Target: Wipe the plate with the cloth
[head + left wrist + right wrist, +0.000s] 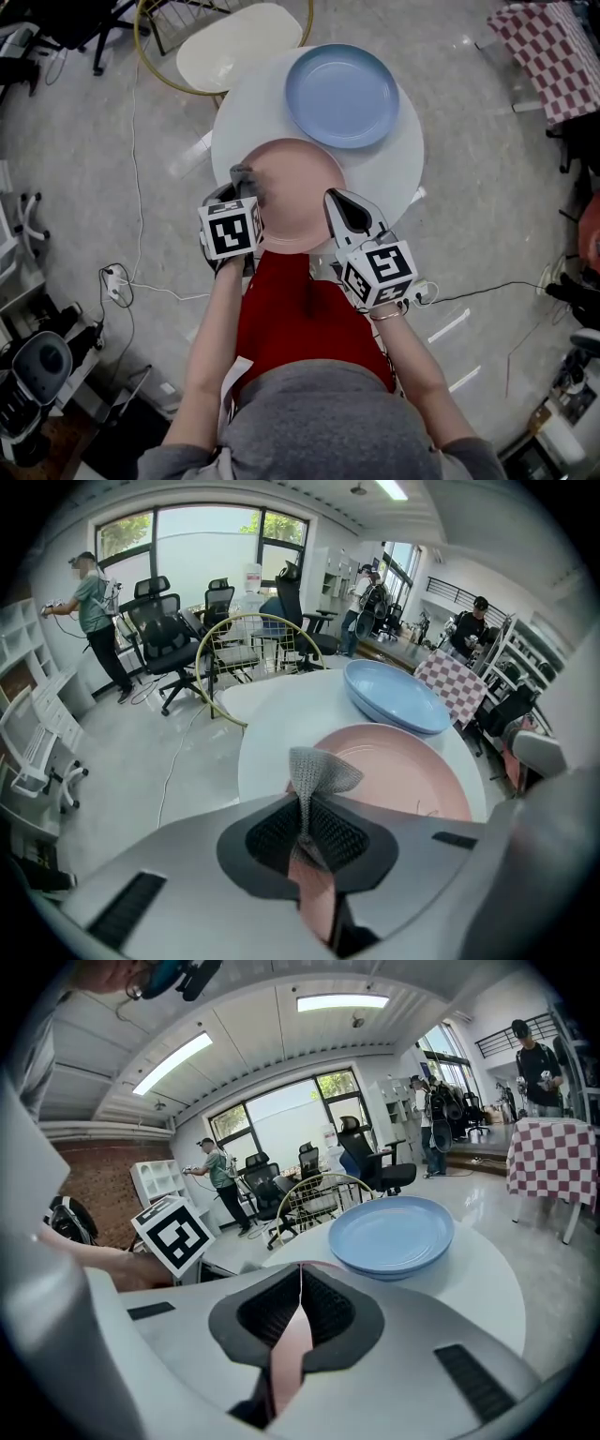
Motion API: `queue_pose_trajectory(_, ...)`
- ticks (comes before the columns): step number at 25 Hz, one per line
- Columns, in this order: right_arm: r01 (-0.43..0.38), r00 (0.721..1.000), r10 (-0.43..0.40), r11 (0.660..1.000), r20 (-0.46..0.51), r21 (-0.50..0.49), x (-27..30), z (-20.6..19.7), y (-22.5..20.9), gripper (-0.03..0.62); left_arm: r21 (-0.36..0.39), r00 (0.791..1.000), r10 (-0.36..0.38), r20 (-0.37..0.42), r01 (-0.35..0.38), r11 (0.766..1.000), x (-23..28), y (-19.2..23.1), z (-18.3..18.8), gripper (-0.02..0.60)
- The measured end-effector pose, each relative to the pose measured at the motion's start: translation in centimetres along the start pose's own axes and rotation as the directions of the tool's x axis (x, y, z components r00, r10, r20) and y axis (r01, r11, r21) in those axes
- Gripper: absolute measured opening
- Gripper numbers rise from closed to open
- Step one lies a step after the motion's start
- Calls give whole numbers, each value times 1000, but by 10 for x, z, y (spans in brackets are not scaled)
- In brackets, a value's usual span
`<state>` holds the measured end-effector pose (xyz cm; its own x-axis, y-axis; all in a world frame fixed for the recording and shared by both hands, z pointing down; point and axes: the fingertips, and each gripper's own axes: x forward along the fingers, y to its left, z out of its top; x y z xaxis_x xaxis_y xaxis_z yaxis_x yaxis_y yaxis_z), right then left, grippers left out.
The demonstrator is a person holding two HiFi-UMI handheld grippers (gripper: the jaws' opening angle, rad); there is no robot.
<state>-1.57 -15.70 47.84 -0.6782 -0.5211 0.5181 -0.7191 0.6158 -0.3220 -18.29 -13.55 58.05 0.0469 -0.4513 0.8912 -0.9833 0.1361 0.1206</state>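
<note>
A pink plate [298,192] lies at the near side of the round white table [398,164], with a blue plate [342,94] beyond it. My left gripper [246,185] is shut on a grey knitted cloth [244,176] at the pink plate's left edge. In the left gripper view the cloth [317,772] sticks up from between the jaws, over the pink plate [408,771]. My right gripper [349,212] is shut on the pink plate's near right rim. In the right gripper view that rim [291,1344] runs between the closed jaws, and the blue plate [392,1234] lies ahead.
A chair with a cream seat and a yellow hoop frame [239,42] stands behind the table. A checked-cloth table [548,52] is at the far right. Cables [127,281] trail on the floor at left. Office chairs [164,635] and people stand further off.
</note>
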Motion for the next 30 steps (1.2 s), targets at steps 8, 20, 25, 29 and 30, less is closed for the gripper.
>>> queue_pose_trajectory(8, 56, 998, -57, 998, 22, 22, -20, -9, -6, 29, 91, 992, -130, 12, 128, 988, -16, -43, -5, 35)
queue_pose_trajectory(20, 188, 980, -194, 975, 39, 118, -58, -21, -35, 29, 224, 912, -382, -151, 408, 885, 11, -168, -16, 34)
queue_pose_trajectory(25, 221, 972, -230, 963, 39, 157, -73, -23, -50, 29, 260, 899, -377, -221, 427, 866, 29, -194, -21, 35)
queue_pose_trajectory(29, 221, 973, -230, 961, 36, 167, -71, -23, -55, 29, 287, 906, -353, -232, 411, 865, 37, -192, -19, 35)
queue_pose_trajectory(30, 217, 974, -226, 962, 33, 165, -69, -23, -55, 29, 288, 909, -347, -229, 404, 868, 37, -190, -18, 35)
